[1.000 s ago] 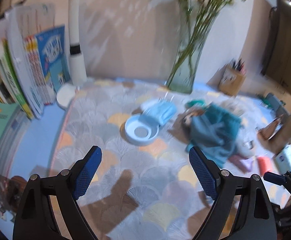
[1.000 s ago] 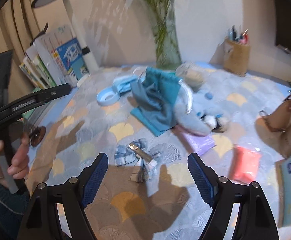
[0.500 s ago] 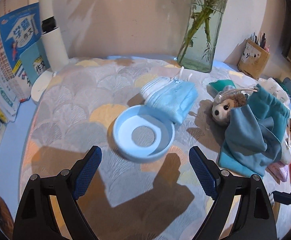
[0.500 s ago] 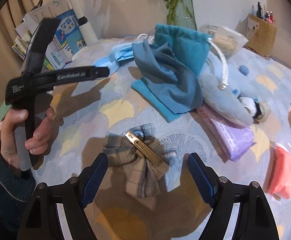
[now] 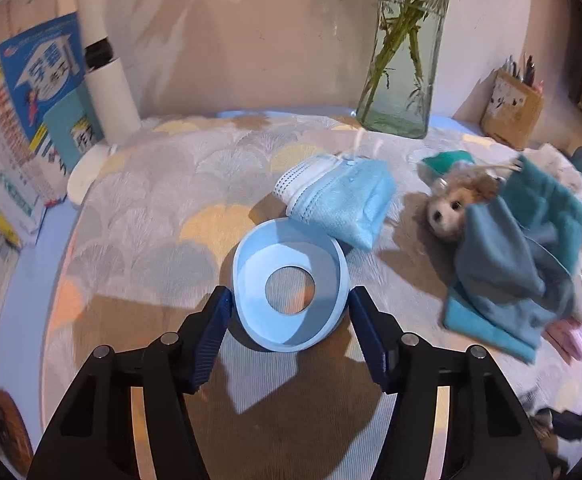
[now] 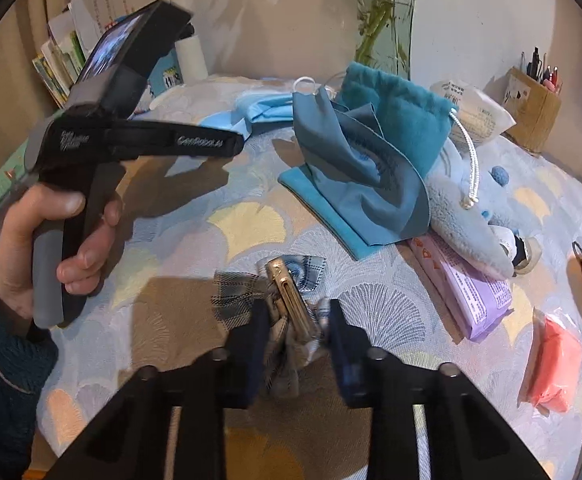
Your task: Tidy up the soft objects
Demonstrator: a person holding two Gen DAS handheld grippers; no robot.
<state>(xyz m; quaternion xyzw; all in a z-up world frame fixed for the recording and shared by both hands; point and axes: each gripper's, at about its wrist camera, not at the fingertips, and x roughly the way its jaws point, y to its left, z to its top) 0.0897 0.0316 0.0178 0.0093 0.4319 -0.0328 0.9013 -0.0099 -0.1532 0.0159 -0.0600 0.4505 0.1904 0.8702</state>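
My left gripper (image 5: pixel 289 312) has its jaws on both sides of a light blue ring-shaped dish (image 5: pixel 291 286), the pads at or very near its rim. A folded light blue cloth (image 5: pixel 341 200) lies just behind the dish. A plush dog (image 5: pixel 457 204) lies under teal cloths (image 5: pixel 523 264) at the right. My right gripper (image 6: pixel 297 320) is shut on a plaid bow hair clip (image 6: pixel 287 292) with a metal clasp. The teal pouch and cloth (image 6: pixel 367 160) and a grey-blue plush (image 6: pixel 467 224) lie beyond it.
A glass vase (image 5: pixel 401 72) with stems stands at the back. Books (image 5: pixel 31 92) and a white lamp post (image 5: pixel 107 80) are at the left. A pen holder (image 6: pixel 531 108), a purple pack (image 6: pixel 467 292) and a pink packet (image 6: pixel 555 364) are at the right.
My left gripper moved forward to the blue dish and its jaws narrowed around it. My right gripper moved down onto the plaid bow clip and closed on it.
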